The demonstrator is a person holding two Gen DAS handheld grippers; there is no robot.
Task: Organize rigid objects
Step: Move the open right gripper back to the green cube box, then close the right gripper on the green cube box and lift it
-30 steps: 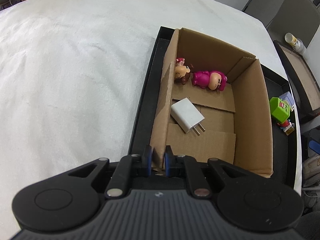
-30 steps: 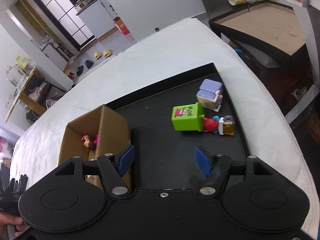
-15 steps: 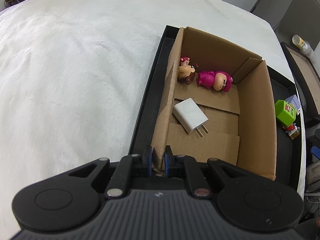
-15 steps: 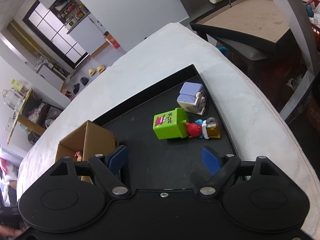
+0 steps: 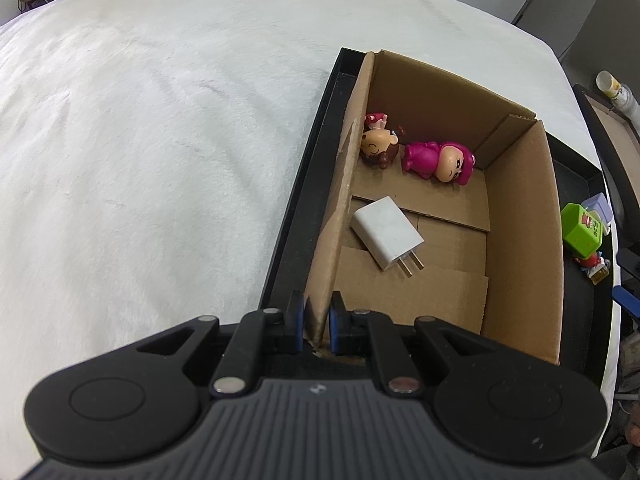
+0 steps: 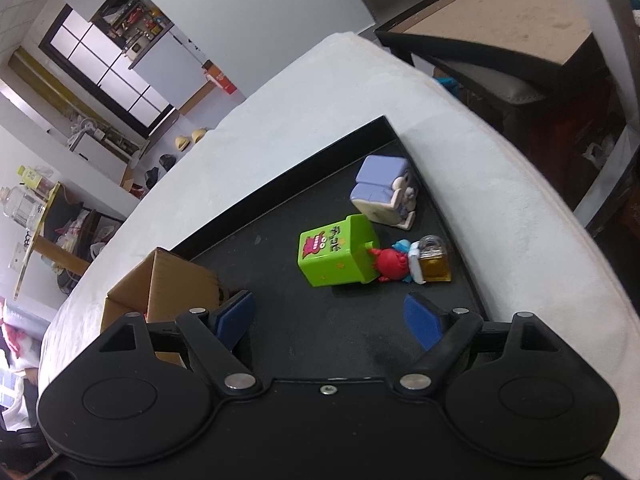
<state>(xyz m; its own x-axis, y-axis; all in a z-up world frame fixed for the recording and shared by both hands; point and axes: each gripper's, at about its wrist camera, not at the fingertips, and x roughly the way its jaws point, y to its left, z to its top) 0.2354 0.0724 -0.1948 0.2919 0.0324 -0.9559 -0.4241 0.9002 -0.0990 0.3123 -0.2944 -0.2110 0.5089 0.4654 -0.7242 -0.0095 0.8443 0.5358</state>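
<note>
The left gripper (image 5: 316, 316) sits at the lower centre of its view, its blue fingers (image 5: 295, 314) clamped on the near left wall of the cardboard box (image 5: 520, 240); that wall's lower end is hidden behind the gripper body. The box stands on a black tray (image 5: 304, 184), whose near part the box and gripper cover. Inside the box lie three things: one white charger (image 5: 386, 234) at the middle, prongs toward the lower right, and two figurines at the far end, a brown-haired one (image 5: 376, 148) partly hidden by the left wall and a pink one (image 5: 438, 160) beside it.

In the right wrist view the right gripper (image 6: 330, 322) hovers over bare tray at lower centre, fingers (image 6: 422, 324) wide apart with nothing between them. Beyond them, right of centre, three more toys lie close together: one green block (image 6: 336, 256), one pale blue toy (image 6: 384, 192) just past it, and one small red toy (image 6: 394, 266) touching the block, with an amber-and-clear piece whose form is hard to make out. Only the box's corner shows at the left. The tray rests on a white cloth-covered worktop (image 5: 140, 140).
</note>
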